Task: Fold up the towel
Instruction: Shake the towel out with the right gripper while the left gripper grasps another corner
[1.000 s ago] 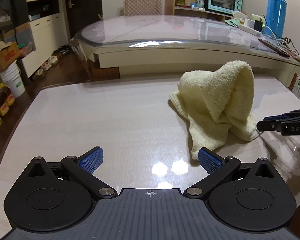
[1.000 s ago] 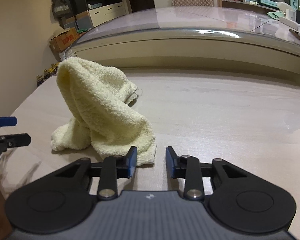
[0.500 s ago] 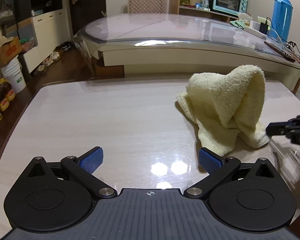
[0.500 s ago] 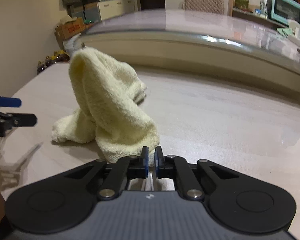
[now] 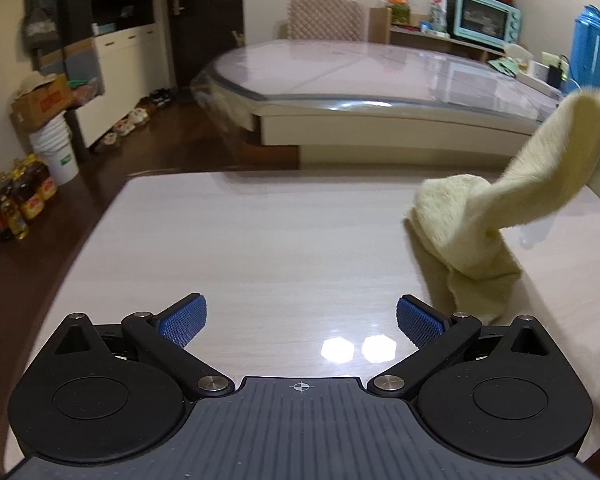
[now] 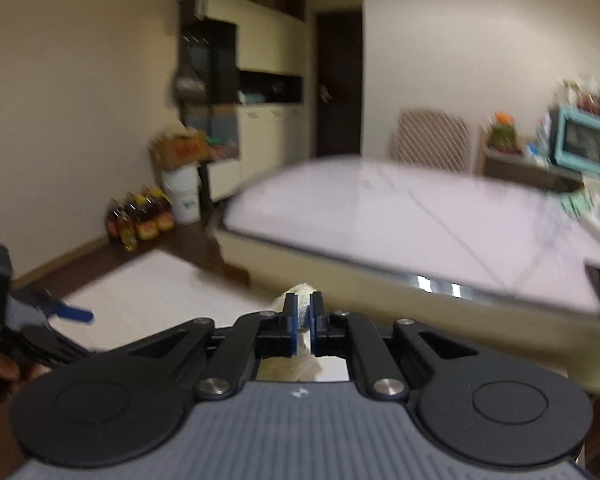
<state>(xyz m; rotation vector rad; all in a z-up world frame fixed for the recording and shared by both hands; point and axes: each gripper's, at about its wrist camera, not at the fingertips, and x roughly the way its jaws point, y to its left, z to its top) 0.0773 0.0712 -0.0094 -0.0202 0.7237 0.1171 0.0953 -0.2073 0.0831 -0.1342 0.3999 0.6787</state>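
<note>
Yellow towel (image 5: 496,216): right hand-held gripper (image 6: 304,314) has just clamped a corner and lifted it, rest trailing on bench (image 5: 260,240). Left hand-held gripper (image 5: 300,320) wide, empty. Likely unfurling before folding.

Towel (image 5: 476,232) on the table's (image 5: 260,248) right side — one corner raised.

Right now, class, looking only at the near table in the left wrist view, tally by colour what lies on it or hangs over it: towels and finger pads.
Yellow towel: 1, lying partly on the table, one end lifted.
Blue finger pads of the left gripper: 2, standing apart, nothing between them.
Total: 3
</note>
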